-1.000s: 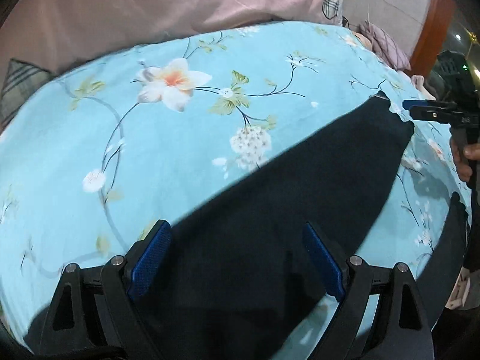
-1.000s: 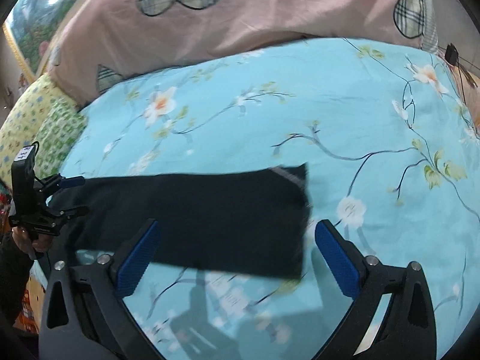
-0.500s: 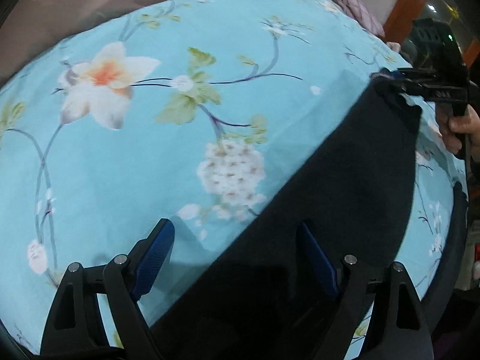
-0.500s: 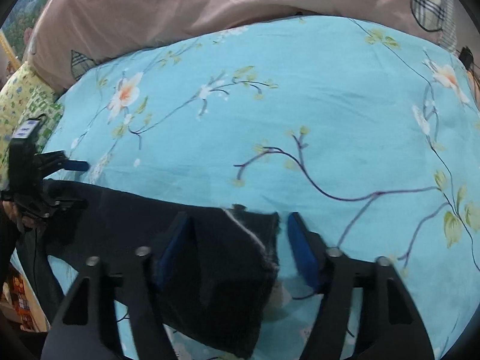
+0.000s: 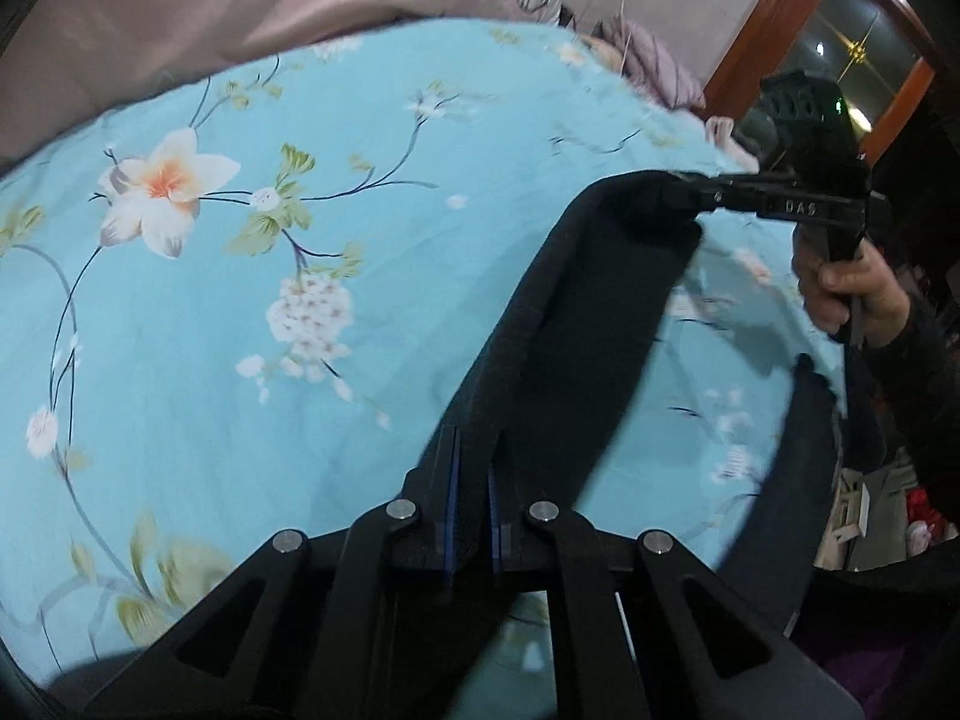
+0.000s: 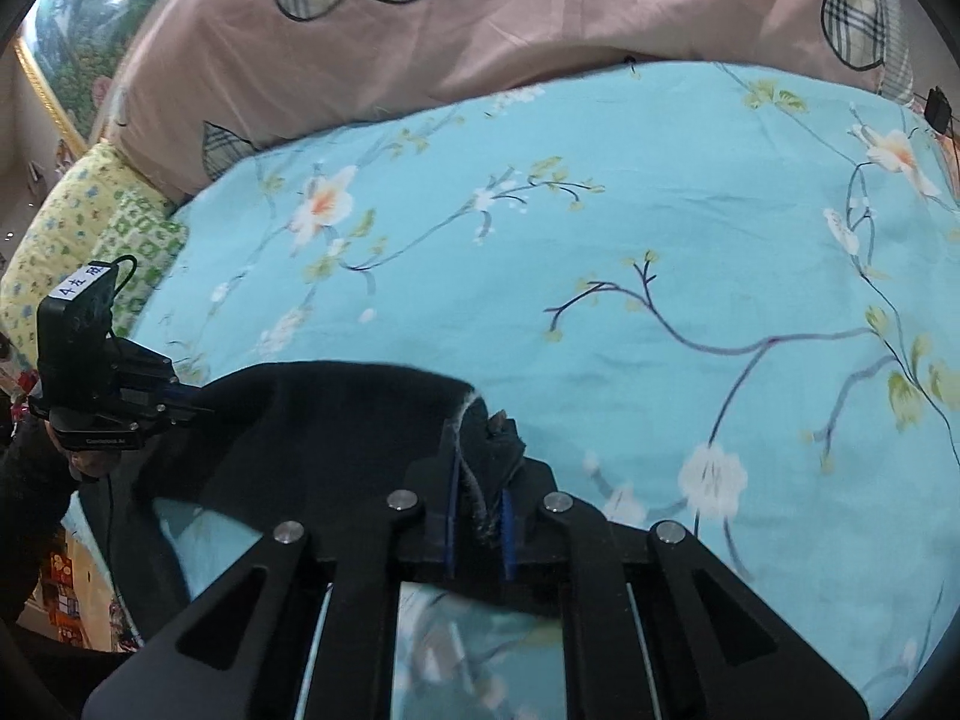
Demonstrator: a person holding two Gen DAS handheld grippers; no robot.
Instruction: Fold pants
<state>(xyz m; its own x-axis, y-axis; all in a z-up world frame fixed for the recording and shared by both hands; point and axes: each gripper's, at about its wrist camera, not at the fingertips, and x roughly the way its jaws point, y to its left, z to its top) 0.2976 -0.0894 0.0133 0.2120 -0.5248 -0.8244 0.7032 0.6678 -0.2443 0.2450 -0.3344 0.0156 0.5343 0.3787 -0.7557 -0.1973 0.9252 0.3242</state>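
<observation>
Black pants (image 5: 588, 324) hang stretched between my two grippers above a light blue flowered bedspread (image 5: 252, 312). My left gripper (image 5: 471, 468) is shut on one end of the pants. My right gripper (image 6: 480, 480) is shut on the other end, a bunched hem with a pale seam. In the left wrist view the right gripper (image 5: 678, 195) shows at the far end, pinching the cloth. In the right wrist view the left gripper (image 6: 186, 405) shows at the left, pinching the pants (image 6: 336, 420). The lifted cloth sags between them.
A pink duvet with plaid shapes (image 6: 480, 42) lies along the back of the bed. A yellow and green pillow (image 6: 90, 222) sits at the left. A wooden door frame (image 5: 774, 6) stands behind the bed's far corner. The bed edge drops off by the person's hands.
Both grippers have shut on the ends of the pants and lifted them off the bedspread. A second ago both were open above the flat pants.
</observation>
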